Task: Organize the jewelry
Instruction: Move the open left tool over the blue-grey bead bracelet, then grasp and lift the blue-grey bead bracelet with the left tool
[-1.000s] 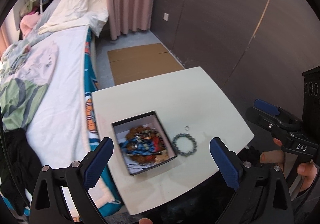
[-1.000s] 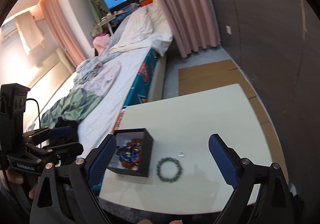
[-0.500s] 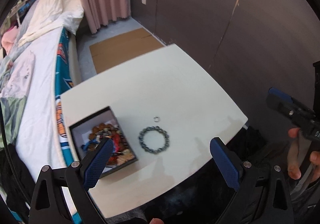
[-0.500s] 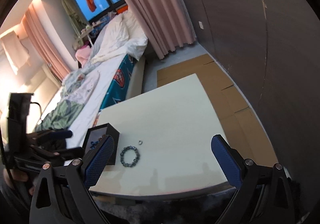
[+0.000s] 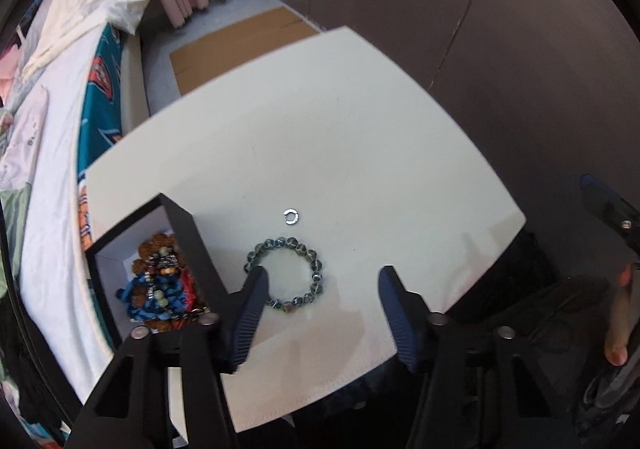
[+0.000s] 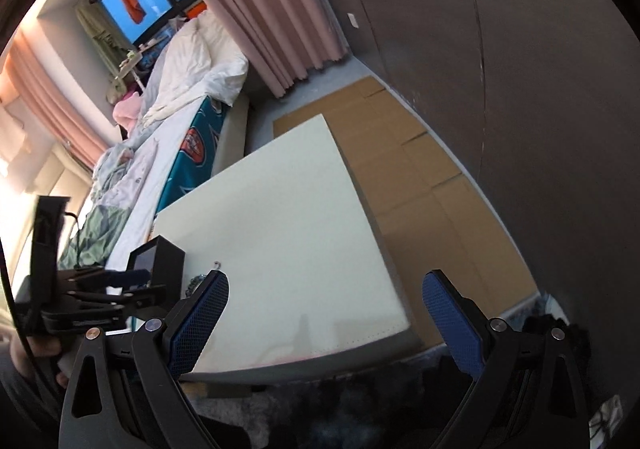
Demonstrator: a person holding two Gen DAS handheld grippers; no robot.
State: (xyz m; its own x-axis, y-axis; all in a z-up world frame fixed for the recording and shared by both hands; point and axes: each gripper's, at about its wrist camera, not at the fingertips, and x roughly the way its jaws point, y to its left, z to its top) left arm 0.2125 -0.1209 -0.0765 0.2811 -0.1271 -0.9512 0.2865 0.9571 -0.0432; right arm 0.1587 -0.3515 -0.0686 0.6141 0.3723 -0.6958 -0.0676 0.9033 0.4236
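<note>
Lowered over the bead bracelet (image 5: 285, 273), left gripper (image 5: 320, 281) fingers closing, gripping nothing; right gripper (image 6: 325, 289) fingers apart.

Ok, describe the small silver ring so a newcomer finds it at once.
On the white table, look right of the black box. Just beyond the grey beaded bracelet lies the silver ring: tiny, plain, metallic, with a gap, no beads.

Grey-green beaded bracelet (image 5: 285, 273), closed loop, lying flat on cream tabletop just right of box. Small silver open ring (image 5: 291, 217) flat on tabletop, just beyond bracelet, not touching it. Black square open-top box with white lining (image 5: 188, 245) at table's left edge, upright, holding tangled brown, blue and red beaded jewellery (image 5: 160, 285).
</note>
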